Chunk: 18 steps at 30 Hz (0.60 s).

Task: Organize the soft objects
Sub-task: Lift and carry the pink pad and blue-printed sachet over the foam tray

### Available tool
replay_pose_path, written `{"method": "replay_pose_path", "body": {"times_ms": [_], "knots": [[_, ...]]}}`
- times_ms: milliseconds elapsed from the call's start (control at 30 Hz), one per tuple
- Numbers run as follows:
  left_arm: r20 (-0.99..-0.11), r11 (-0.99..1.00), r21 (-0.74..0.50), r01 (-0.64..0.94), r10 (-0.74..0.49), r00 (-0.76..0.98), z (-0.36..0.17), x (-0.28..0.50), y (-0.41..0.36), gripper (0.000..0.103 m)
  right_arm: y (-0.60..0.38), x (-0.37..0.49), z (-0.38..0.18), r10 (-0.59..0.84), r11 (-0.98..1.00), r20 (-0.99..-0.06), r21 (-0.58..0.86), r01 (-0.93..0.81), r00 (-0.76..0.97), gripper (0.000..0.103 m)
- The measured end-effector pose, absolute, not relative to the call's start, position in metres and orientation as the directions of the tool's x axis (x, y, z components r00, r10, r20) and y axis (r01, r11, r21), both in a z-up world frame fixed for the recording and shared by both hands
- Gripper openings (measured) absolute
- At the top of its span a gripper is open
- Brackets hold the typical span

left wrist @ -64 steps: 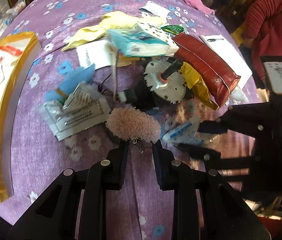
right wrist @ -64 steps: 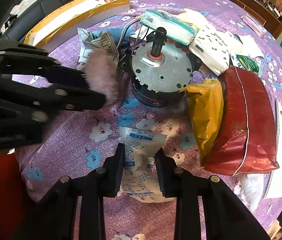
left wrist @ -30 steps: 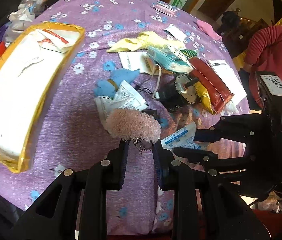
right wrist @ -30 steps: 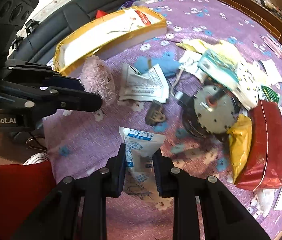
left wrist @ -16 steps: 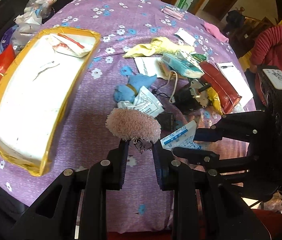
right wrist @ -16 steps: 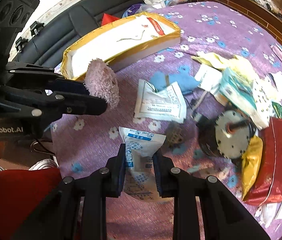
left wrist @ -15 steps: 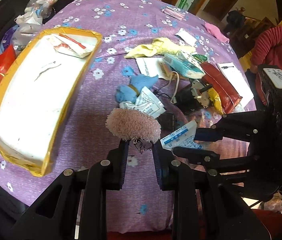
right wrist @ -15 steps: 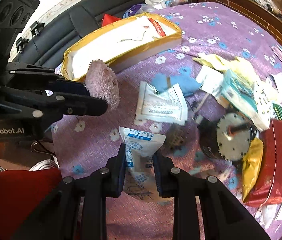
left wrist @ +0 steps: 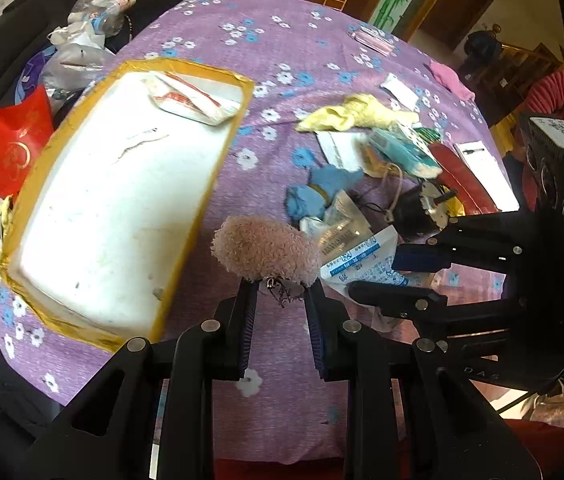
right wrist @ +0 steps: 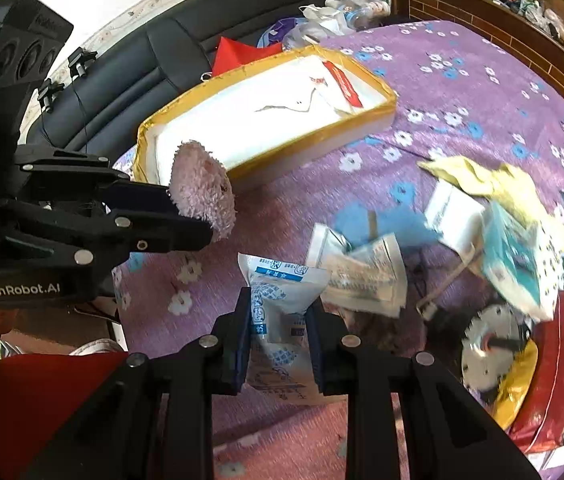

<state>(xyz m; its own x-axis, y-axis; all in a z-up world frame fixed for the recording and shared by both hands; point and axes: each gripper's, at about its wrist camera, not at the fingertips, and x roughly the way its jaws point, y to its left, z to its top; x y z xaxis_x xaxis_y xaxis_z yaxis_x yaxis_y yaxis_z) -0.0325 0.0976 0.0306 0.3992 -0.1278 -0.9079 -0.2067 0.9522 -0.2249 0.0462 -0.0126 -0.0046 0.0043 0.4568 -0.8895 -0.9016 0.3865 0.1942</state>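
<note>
Left gripper [left wrist: 280, 300] is nearly closed, clamping a pink puff [left wrist: 266, 250] by its base, held in the air above the purple bench [left wrist: 266, 40], just beside the white tray [left wrist: 122, 200]. Right gripper [right wrist: 280, 328] is also nearly closed, pinching a blue-and-white pouch [right wrist: 278, 300], lifted off the cloth, next to the left one. Tray has one red-and-white packet [left wrist: 190, 98] in its far corner. Motor [right wrist: 490, 344], red bag [right wrist: 554, 380] and other clutter sit on the bench to the right.

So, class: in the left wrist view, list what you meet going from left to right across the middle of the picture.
Red paper bag → gold-edged white foam tray → fluffy pink pom-pom held in the left gripper → blue-printed white plastic packet → right gripper.
</note>
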Motion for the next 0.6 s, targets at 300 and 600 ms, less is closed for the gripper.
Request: {"method": "replay_pose_path", "body": {"times_ms": [300, 600], "knots": [[-0.885, 0.924, -0.231, -0.306, -0.068, 0.461, 0.038, -0.037, 0.147, 0.024, 0.032, 0.058, 0.01, 0.473, 0.347, -0.88, 0.232, -0.909, -0.044, 0.023], [-0.886, 0.894, -0.245, -0.375, -0.05, 0.461, 0.028, -0.053, 0.181, 0.024, 0.085, 0.064, 0.017, 0.451, 0.289, -0.891, 0.202, -0.936, -0.054, 0.023]]}}
